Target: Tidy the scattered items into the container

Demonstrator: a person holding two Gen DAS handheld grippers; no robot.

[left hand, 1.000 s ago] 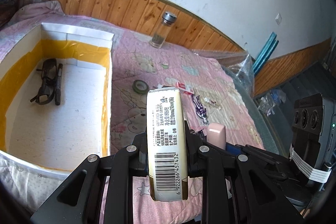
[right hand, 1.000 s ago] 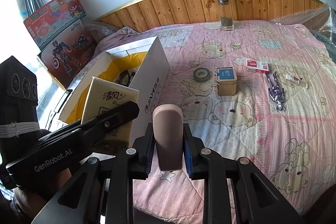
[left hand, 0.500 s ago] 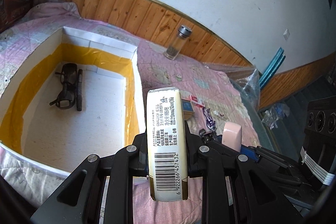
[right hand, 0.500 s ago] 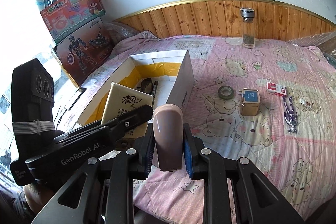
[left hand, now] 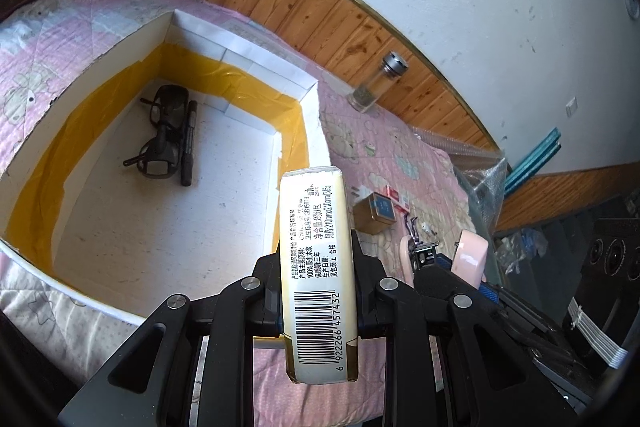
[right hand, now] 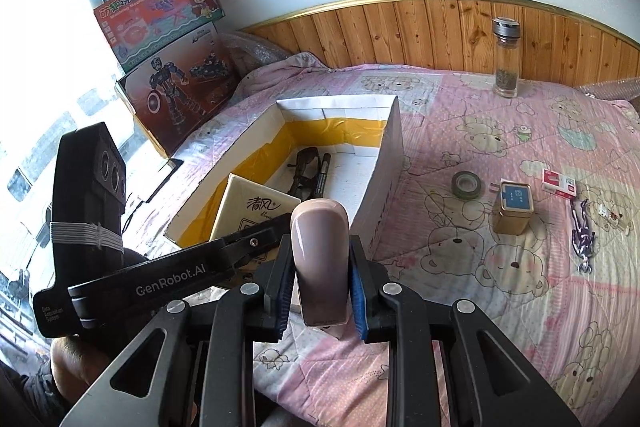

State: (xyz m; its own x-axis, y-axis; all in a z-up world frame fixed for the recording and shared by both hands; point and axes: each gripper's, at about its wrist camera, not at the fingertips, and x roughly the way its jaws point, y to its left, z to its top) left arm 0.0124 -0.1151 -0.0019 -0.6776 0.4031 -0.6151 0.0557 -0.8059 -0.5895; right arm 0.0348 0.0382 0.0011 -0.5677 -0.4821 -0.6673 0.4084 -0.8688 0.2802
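Observation:
My left gripper (left hand: 316,251) is shut on a cream tissue pack (left hand: 316,267) with a barcode, held above the near right corner of the white box (left hand: 120,219) with a yellow inner band. Black glasses (left hand: 162,135) and a black marker (left hand: 188,143) lie inside the box. My right gripper (right hand: 320,267) is shut on a pink-beige rounded case (right hand: 320,255), held in front of the box's (right hand: 380,171) near right corner. The left gripper with the tissue pack (right hand: 248,211) shows in the right wrist view, over the box.
On the pink quilt lie a tape roll (right hand: 466,185), a gold tin (right hand: 514,207), a red-white card box (right hand: 560,183), a purple charm (right hand: 584,235) and a glass bottle (right hand: 506,63). Toy boxes (right hand: 168,47) lean against the wall at left.
Both grippers have moved left toward the box with their loads. The tissue pack now hangs over the box's near right corner. The pink case has come nearer the box.

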